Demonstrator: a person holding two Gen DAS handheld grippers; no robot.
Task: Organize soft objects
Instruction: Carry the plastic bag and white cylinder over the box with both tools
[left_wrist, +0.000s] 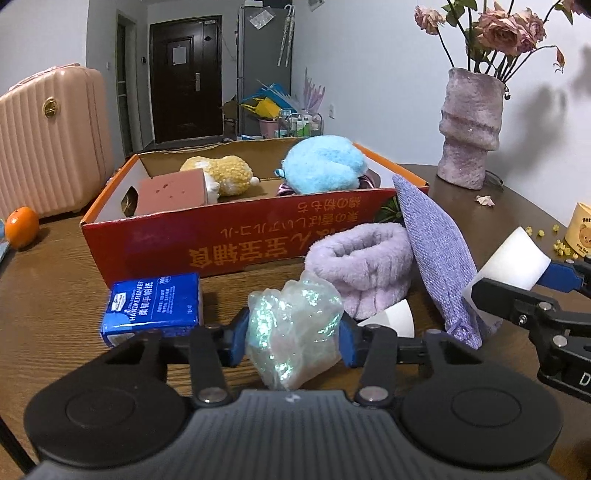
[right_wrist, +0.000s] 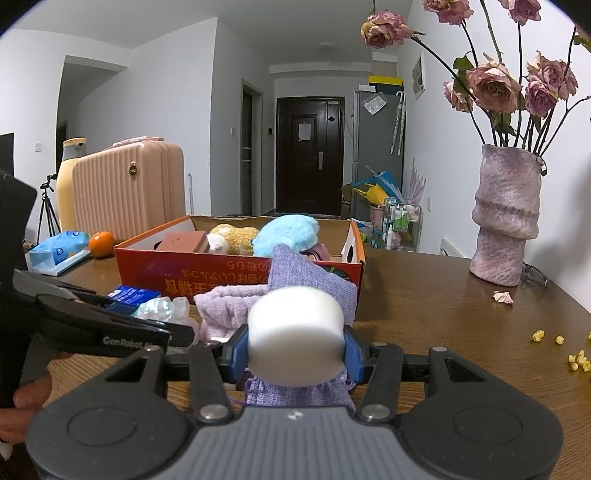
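Left wrist view: my left gripper (left_wrist: 293, 338) pinches the iridescent crinkled bag (left_wrist: 293, 330), standing upright on the table (left_wrist: 55, 295); its base hides behind my body.

Right wrist view: my right gripper (right_wrist: 295, 350) clamps the white foam block (right_wrist: 294, 328), long axis crosswise, covering the lilac pouch (right_wrist: 299, 393) beneath.

table (right_wrist: 424, 314): brown wood | vase (right_wrist: 506, 214): pink, dried roses (right_wrist: 491, 88), far right | orange (left_wrist: 21, 226): left edge | suitcase (left_wrist: 51, 140): pink, behind | yellow bits (right_wrist: 576, 360): perhaps popcorn, scattered right | door (right_wrist: 309, 155): dark, shut
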